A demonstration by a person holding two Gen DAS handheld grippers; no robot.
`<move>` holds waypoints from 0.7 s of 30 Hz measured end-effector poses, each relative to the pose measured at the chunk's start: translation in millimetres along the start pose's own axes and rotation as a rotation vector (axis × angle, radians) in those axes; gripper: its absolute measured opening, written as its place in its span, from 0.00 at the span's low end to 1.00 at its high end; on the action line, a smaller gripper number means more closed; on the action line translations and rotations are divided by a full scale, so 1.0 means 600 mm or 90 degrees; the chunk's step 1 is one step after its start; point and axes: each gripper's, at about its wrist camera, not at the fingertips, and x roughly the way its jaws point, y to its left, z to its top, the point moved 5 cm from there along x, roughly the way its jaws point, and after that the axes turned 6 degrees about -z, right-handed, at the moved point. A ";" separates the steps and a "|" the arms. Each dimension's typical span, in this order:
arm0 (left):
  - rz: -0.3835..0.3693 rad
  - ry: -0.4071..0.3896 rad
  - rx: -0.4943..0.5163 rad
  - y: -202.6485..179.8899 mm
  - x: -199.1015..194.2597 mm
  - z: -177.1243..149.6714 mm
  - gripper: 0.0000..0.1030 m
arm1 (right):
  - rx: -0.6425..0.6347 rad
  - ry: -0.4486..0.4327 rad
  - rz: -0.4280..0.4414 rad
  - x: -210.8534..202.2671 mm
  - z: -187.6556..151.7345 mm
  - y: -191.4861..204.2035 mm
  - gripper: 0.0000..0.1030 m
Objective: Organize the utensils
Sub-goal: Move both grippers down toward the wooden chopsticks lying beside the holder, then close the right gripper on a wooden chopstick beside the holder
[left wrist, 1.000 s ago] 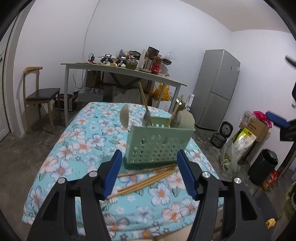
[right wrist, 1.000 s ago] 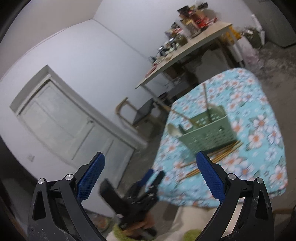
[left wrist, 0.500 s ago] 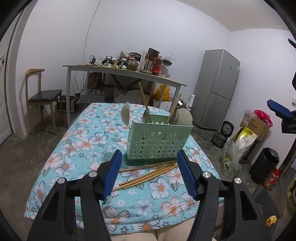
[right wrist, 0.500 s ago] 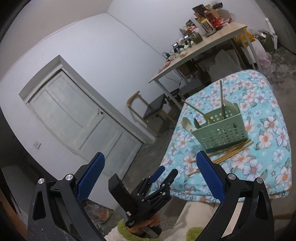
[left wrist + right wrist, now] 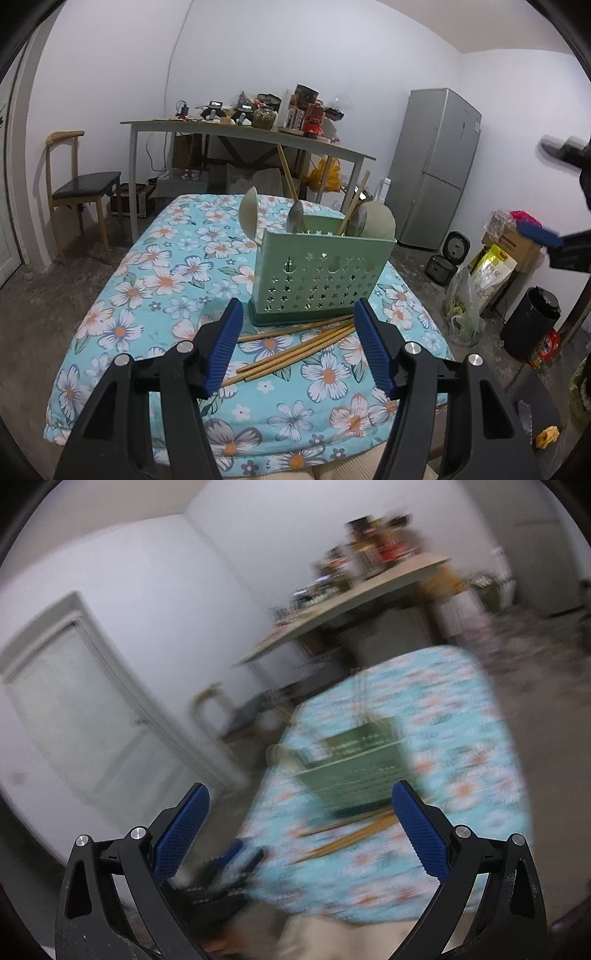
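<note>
A pale green perforated utensil basket stands on the floral tablecloth; spoons and wooden sticks stand in it. Several wooden chopsticks lie loose on the cloth in front of it. My left gripper is open and empty, hovering above the chopsticks near the table's front. My right gripper is open and empty, held high at the right; its view is blurred but shows the basket and chopsticks. It also shows at the left wrist view's right edge.
Behind the table stand a cluttered long table, a wooden chair at the left and a grey fridge at the right. Bags, a box and a black bin sit on the floor at the right. A white door is at the left.
The left gripper has drawn slightly closer to the basket. The right gripper is swinging fast, so its view is now blurred and the table sits nearer its middle.
</note>
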 end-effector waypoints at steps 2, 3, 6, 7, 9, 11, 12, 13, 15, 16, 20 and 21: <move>-0.002 0.011 0.012 0.001 0.017 -0.004 0.59 | -0.011 -0.009 -0.091 0.022 -0.006 -0.036 0.92; -0.002 0.018 0.020 0.003 0.028 -0.007 0.59 | -0.018 -0.015 -0.135 0.033 -0.011 -0.054 0.92; -0.007 0.038 0.023 0.012 0.058 -0.017 0.58 | -0.067 -0.042 -0.269 0.068 -0.037 -0.099 0.92; -0.009 0.045 0.021 0.017 0.068 -0.021 0.59 | -0.085 -0.049 -0.293 0.082 -0.049 -0.109 0.92; -0.008 0.057 0.022 0.026 0.086 -0.029 0.59 | -0.108 -0.049 -0.312 0.106 -0.071 -0.119 0.92; -0.009 0.070 0.024 0.034 0.103 -0.039 0.59 | -0.110 -0.027 -0.277 0.135 -0.095 -0.119 0.92; -0.009 0.074 0.024 0.037 0.109 -0.043 0.58 | -0.102 -0.011 -0.257 0.148 -0.103 -0.117 0.92; -0.009 0.079 0.024 0.041 0.116 -0.048 0.59 | -0.088 0.008 -0.225 0.165 -0.112 -0.114 0.92; -0.003 0.086 0.031 0.047 0.126 -0.056 0.59 | -0.064 0.036 -0.182 0.187 -0.121 -0.109 0.92; -0.001 0.088 0.038 0.050 0.130 -0.061 0.59 | -0.045 0.053 -0.156 0.203 -0.124 -0.106 0.91; 0.003 0.094 0.044 0.061 0.141 -0.074 0.59 | 0.070 0.116 -0.091 0.254 -0.129 -0.118 0.75; 0.006 0.095 0.044 0.065 0.143 -0.077 0.59 | 0.110 0.134 -0.074 0.265 -0.132 -0.125 0.72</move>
